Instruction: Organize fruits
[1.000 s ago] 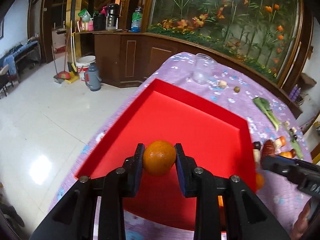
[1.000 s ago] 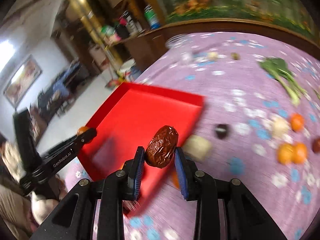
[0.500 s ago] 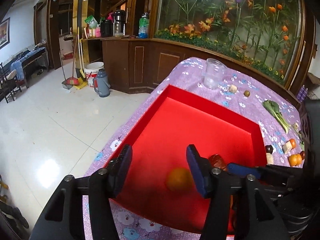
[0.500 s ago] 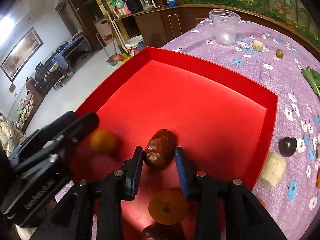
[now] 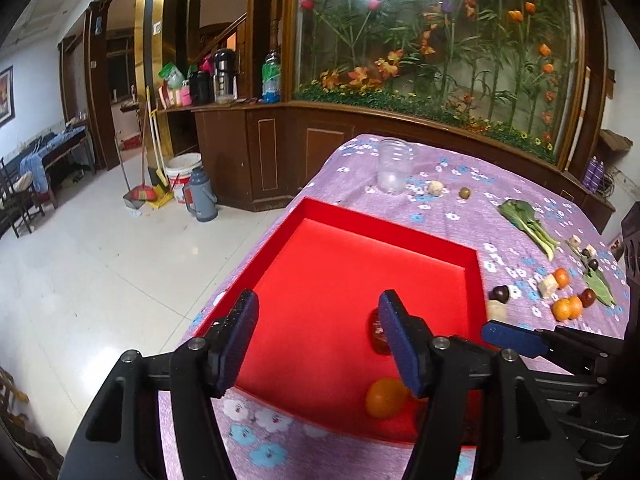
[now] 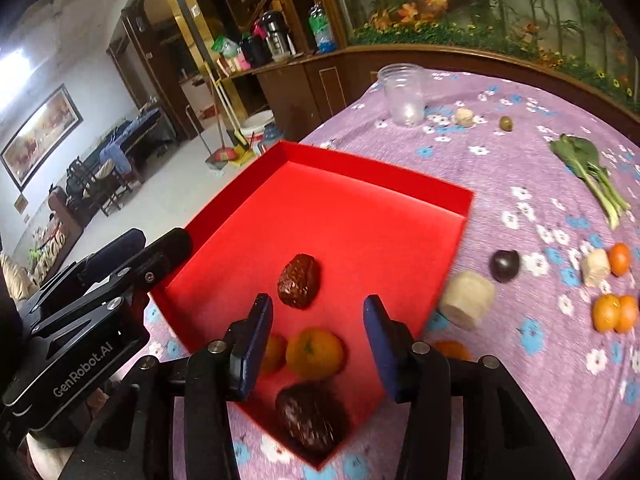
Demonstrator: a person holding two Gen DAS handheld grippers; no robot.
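Note:
A red tray [image 5: 360,264] lies on the purple flowered tablecloth. My left gripper [image 5: 318,320] hovers over the tray's near end, its jaws opening and with nothing between them. Below its right finger an orange [image 5: 386,397] rests on the tray floor, and a dark red date [image 5: 376,334] peeks out behind that finger. In the right wrist view my right gripper [image 6: 318,320] hangs above the tray [image 6: 360,216], jaws opening and pressing on nothing. Just beyond its tips lies the date [image 6: 299,280]. Under it sit an orange [image 6: 315,354] and a second date [image 6: 310,416].
A clear plastic jar [image 6: 402,94] stands at the table's far end. Right of the tray lie a white chunk [image 6: 466,300], a dark plum [image 6: 505,266], loose oranges [image 6: 614,312] and a leafy green [image 6: 588,168]. The table drops to a tiled floor [image 5: 100,260] on the left.
The left gripper opened and dropped its orange into the tray, then pulled back and up. The right gripper carried the date over the tray, opened and left it there.

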